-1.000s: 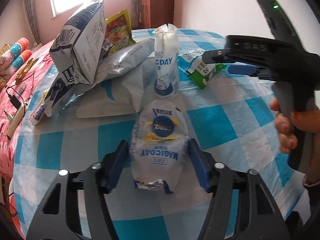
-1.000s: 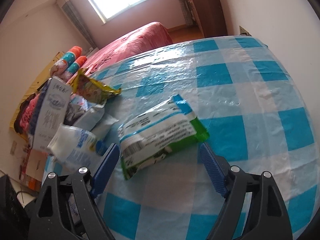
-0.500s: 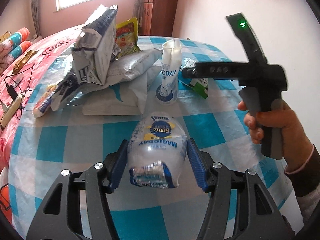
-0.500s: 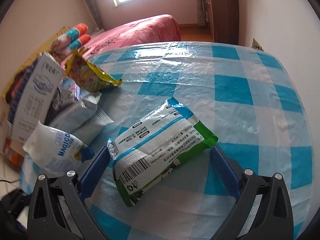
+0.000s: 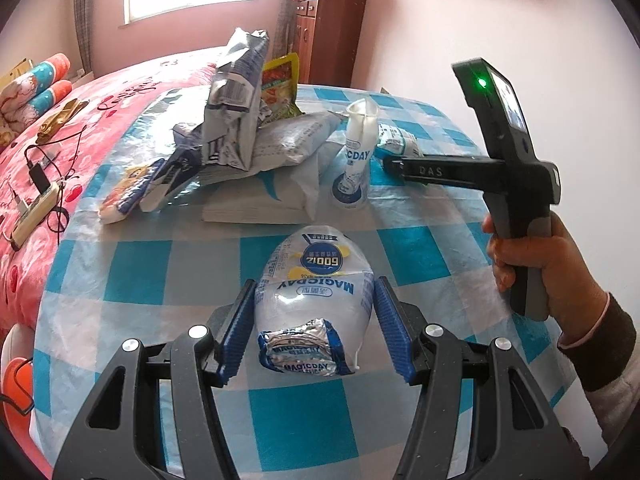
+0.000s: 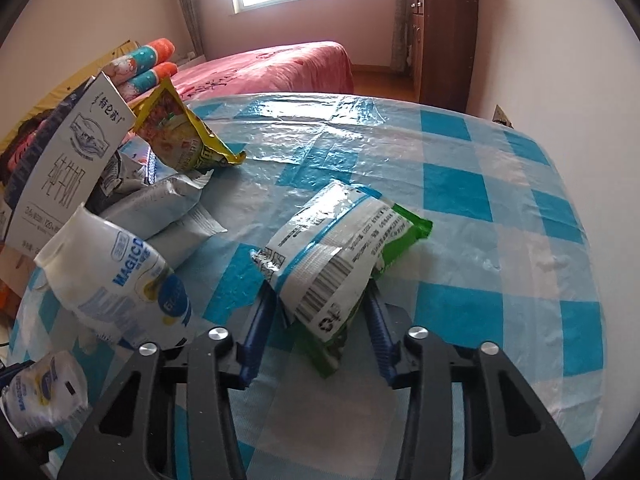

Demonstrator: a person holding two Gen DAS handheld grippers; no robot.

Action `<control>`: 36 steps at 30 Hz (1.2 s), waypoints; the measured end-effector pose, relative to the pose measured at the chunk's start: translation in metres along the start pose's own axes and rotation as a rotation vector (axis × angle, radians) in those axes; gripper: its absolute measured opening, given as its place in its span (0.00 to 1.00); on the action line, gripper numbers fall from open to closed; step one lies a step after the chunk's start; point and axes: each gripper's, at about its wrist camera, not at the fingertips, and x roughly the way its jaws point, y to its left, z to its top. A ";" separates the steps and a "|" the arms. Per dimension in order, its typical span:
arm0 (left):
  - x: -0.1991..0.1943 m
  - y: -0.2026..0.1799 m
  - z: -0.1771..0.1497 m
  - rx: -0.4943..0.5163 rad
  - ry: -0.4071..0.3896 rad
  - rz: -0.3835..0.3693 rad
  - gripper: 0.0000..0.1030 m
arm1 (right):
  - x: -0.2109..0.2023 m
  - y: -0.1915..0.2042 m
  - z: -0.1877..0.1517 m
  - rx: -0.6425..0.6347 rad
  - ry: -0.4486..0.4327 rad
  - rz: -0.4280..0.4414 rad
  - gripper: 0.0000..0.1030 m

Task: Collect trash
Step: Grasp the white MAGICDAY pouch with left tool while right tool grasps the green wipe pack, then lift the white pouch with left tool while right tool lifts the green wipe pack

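Observation:
My left gripper [image 5: 314, 312] is shut on a white Magicday pouch [image 5: 320, 264], held a little above the blue checked table [image 5: 160, 272]. The same pouch [image 6: 44, 392] shows at the lower left of the right wrist view. My right gripper [image 6: 320, 300] points down at the table; its jaws are closing on a green-and-white wrapper [image 6: 340, 232], which crumples between the pads. In the left wrist view the right gripper [image 5: 394, 164] reaches the wrapper [image 5: 396, 140] beside an upright Magicday pouch [image 5: 356, 160].
A heap of trash lies at the table's far left: a milk carton [image 6: 68, 168], a yellow packet [image 6: 184, 140] and silver bags [image 5: 288, 144]. Beyond it are a pink bed [image 5: 80, 120] with a power strip [image 5: 36, 204] and a wooden cabinet [image 5: 328, 36].
The right jaws spread wide around the green-and-white wrapper, then closed and crumpled it. The left gripper rose with its pouch, and the table now sits lower in its view.

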 end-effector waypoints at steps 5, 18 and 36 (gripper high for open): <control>-0.008 0.006 -0.001 -0.011 -0.022 0.005 0.58 | -0.013 0.003 -0.010 0.002 -0.035 -0.017 0.35; -0.041 0.029 -0.004 -0.038 -0.085 0.027 0.58 | -0.074 0.014 -0.045 -0.002 -0.116 -0.070 0.30; -0.101 0.071 -0.010 -0.074 -0.207 0.103 0.58 | -0.130 0.067 -0.087 -0.094 -0.098 0.032 0.20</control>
